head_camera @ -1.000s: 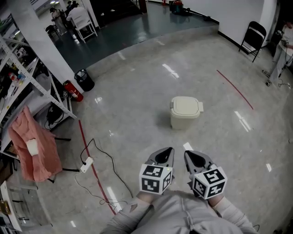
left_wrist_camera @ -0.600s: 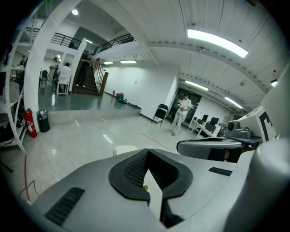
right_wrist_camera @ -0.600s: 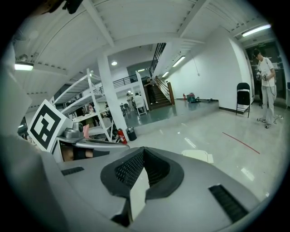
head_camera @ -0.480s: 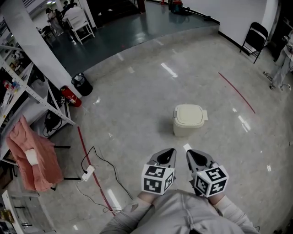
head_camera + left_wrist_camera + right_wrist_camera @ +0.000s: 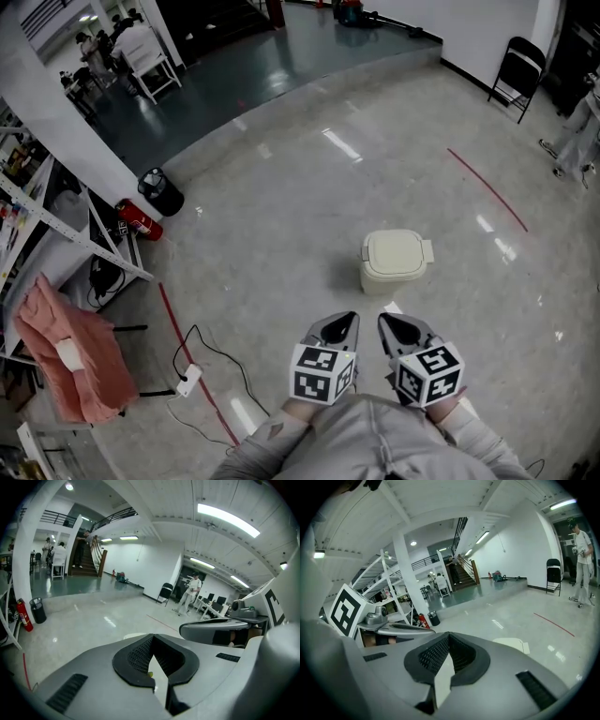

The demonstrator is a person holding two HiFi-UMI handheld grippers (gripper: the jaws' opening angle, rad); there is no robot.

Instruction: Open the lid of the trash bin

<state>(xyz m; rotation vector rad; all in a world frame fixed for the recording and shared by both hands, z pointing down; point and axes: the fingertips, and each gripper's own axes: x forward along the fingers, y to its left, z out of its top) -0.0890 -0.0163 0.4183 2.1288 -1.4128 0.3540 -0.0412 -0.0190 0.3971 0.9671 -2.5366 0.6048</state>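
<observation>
A small cream trash bin (image 5: pixel 394 262) stands on the grey floor with its lid down, a short way ahead of both grippers. Its lid edge shows past the jaws in the left gripper view (image 5: pixel 132 635) and in the right gripper view (image 5: pixel 513 644). My left gripper (image 5: pixel 337 328) and right gripper (image 5: pixel 397 328) are held side by side close to my body, apart from the bin. In the gripper views the left gripper (image 5: pixel 153 641) and the right gripper (image 5: pixel 449 639) are both shut, tips together, with nothing held.
A shelving rack (image 5: pixel 66 239), a red fire extinguisher (image 5: pixel 141 221) and a black bucket (image 5: pixel 161 191) stand at the left. A pink cloth (image 5: pixel 70 361) hangs lower left, near a power strip with cable (image 5: pixel 187 380). A folding chair (image 5: pixel 516 66) stands far right.
The head view has advanced: the bin now sits lower and nearer to the grippers, and the rack and pink cloth have slid toward the left edge. Both grippers keep their pose and stay shut.
</observation>
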